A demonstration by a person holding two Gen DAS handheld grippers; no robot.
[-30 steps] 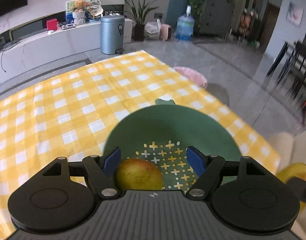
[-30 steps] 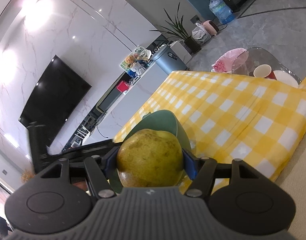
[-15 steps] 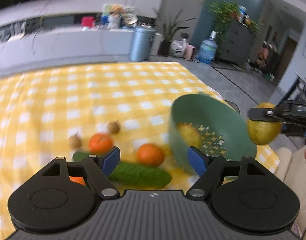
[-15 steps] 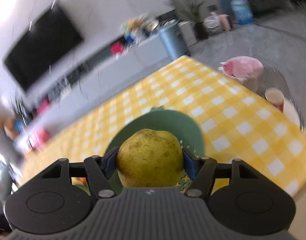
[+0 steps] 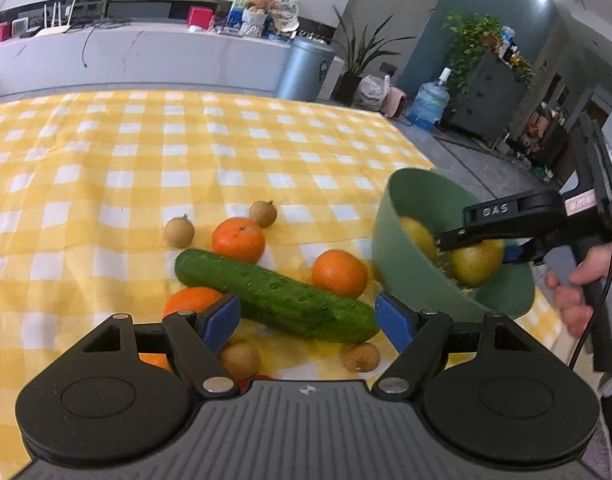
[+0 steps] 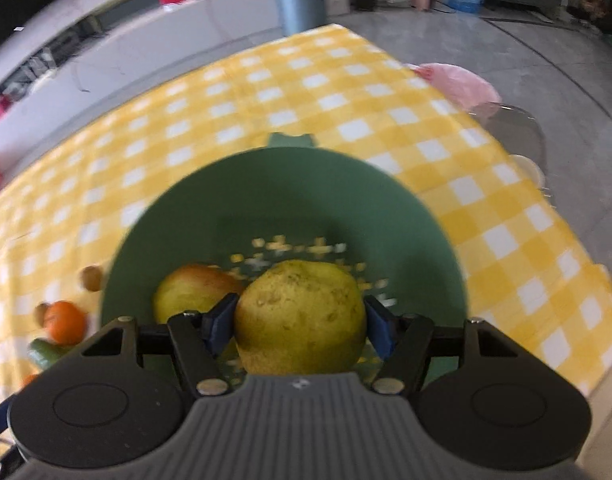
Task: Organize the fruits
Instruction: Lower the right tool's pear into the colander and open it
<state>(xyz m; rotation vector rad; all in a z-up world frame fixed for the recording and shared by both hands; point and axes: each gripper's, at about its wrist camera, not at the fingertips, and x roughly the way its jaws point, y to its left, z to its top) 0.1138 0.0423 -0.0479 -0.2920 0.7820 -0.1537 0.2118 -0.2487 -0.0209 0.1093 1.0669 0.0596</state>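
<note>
My right gripper (image 6: 300, 326) is shut on a yellow-green pear (image 6: 300, 320) and holds it inside the green colander bowl (image 6: 290, 184), beside another pear (image 6: 186, 294) lying there. In the left wrist view the right gripper (image 5: 479, 250), the held pear (image 5: 475, 266) and the bowl (image 5: 409, 216) are at the right. My left gripper (image 5: 307, 322) is open and empty above a cucumber (image 5: 278, 296). Oranges (image 5: 238, 239) (image 5: 338, 273) (image 5: 190, 300) and small brown fruits (image 5: 179, 232) (image 5: 263, 213) lie around the cucumber on the yellow checked cloth.
Two more small brown fruits (image 5: 240, 358) (image 5: 360, 356) lie close under my left gripper. The table's right edge (image 5: 433, 160) runs just past the bowl. A pink bin (image 6: 459, 84) and a glass side table (image 6: 513, 128) stand on the floor beyond it.
My right gripper has lowered the pear into the bowl. My left gripper has pulled back from the bowl and swung left over the cucumber and oranges.
</note>
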